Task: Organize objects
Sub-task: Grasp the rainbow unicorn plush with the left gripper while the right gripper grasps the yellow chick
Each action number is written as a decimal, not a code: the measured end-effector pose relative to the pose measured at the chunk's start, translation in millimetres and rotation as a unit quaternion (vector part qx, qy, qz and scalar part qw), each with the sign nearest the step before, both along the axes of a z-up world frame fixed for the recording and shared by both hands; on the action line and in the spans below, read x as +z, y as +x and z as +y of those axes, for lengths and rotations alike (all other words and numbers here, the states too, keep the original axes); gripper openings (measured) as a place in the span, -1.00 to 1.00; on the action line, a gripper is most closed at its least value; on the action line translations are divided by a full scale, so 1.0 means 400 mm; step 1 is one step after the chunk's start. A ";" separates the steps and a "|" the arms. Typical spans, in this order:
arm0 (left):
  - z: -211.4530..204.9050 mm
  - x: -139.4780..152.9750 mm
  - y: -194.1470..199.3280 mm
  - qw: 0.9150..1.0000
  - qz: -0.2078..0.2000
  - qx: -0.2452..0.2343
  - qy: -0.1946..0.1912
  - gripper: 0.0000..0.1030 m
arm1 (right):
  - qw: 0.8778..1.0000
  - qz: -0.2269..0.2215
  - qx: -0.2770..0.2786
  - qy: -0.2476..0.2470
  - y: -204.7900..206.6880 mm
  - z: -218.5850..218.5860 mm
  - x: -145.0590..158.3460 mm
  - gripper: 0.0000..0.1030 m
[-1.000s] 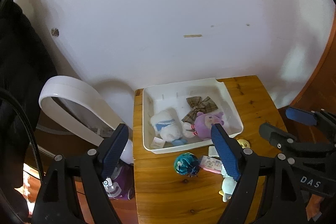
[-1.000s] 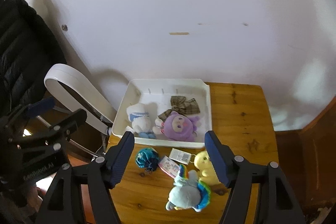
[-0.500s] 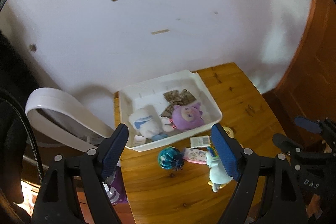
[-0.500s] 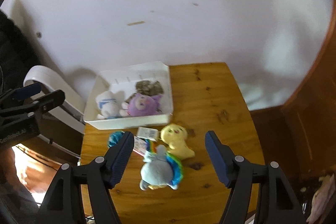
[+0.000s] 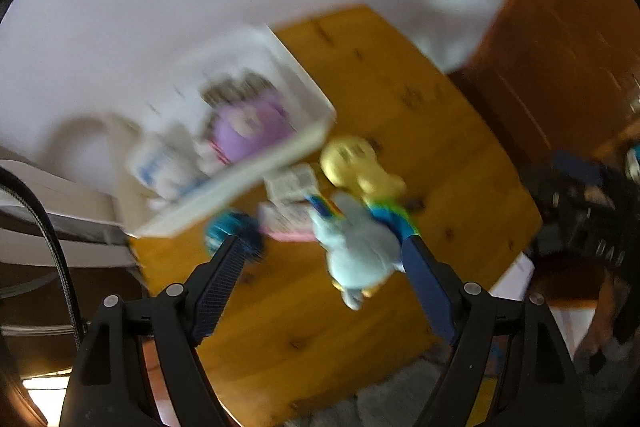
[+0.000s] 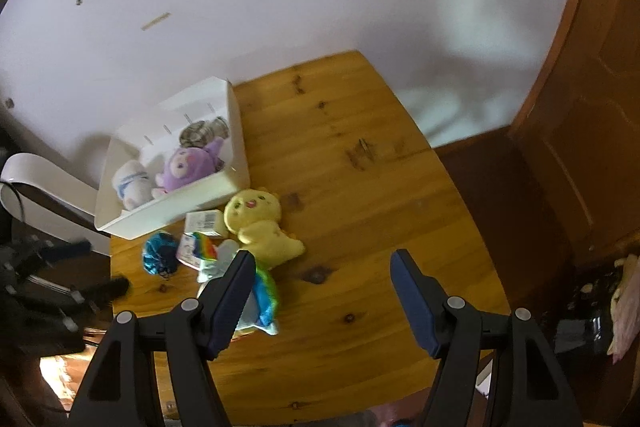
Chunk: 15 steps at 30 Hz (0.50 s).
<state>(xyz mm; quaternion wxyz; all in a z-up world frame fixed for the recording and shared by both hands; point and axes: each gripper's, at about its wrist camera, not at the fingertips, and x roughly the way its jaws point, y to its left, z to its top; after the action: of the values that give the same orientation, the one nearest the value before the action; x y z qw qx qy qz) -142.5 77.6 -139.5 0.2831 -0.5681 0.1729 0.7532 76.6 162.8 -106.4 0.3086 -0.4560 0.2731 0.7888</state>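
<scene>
**Some toys are in the box, more wait on the table**

Your left gripper [image 5: 320, 259] is spread wide and holds nothing. The pale blue rainbow toy [image 5: 360, 251] lies on the table between its fingers, close to the right one, but I can't tell if that finger touches it. Your right gripper [image 6: 322, 275] is spread too and holds nothing; only bare wooden table [image 6: 360, 307] shows between its fingers.

So the job looks partly done. From the right gripper, four loose things lie at about 10 to 11 o'clock: the rainbow toy, the yellow toy [image 6: 260, 223], two small paper packs [image 6: 202, 221] that touch each other, and a blue ball [image 6: 160, 253]. They sit close together, just beside the white box [image 6: 172, 207].

Farther off, in the box, you have a white toy [image 6: 132, 183], a purple toy [image 6: 192, 163] and a checked bow [image 6: 204, 131] behind them.

The left view is very blurry, so the toys look smeared there. The right gripper's left finger covers part of the rainbow toy. Your other gripper shows only as a dark blur at 9 o'clock.
</scene>
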 end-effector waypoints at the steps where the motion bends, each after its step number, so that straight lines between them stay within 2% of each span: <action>1: 0.012 -0.024 0.004 1.000 -0.016 -0.005 -0.004 0.62 | 1.000 -0.001 0.001 -0.005 -0.002 0.006 -0.011 0.38; 4: 0.042 -0.100 0.015 0.998 -0.060 -0.016 -0.015 0.62 | 1.000 -0.002 0.008 -0.020 -0.018 0.028 -0.049 0.37; 10: 0.073 -0.232 0.012 0.991 -0.133 -0.012 -0.009 0.62 | 0.998 -0.011 0.042 -0.052 -0.070 0.057 -0.125 0.37; 15: 0.079 -0.300 0.006 0.987 -0.163 0.007 0.002 0.67 | 0.993 -0.020 0.078 -0.083 -0.133 0.074 -0.197 0.37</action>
<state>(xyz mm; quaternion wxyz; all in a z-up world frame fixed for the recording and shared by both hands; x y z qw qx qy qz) -140.2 109.4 -259.3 0.3037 -0.6835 0.1188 0.6530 23.5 192.3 -185.0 0.2127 -0.5156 0.2953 0.7757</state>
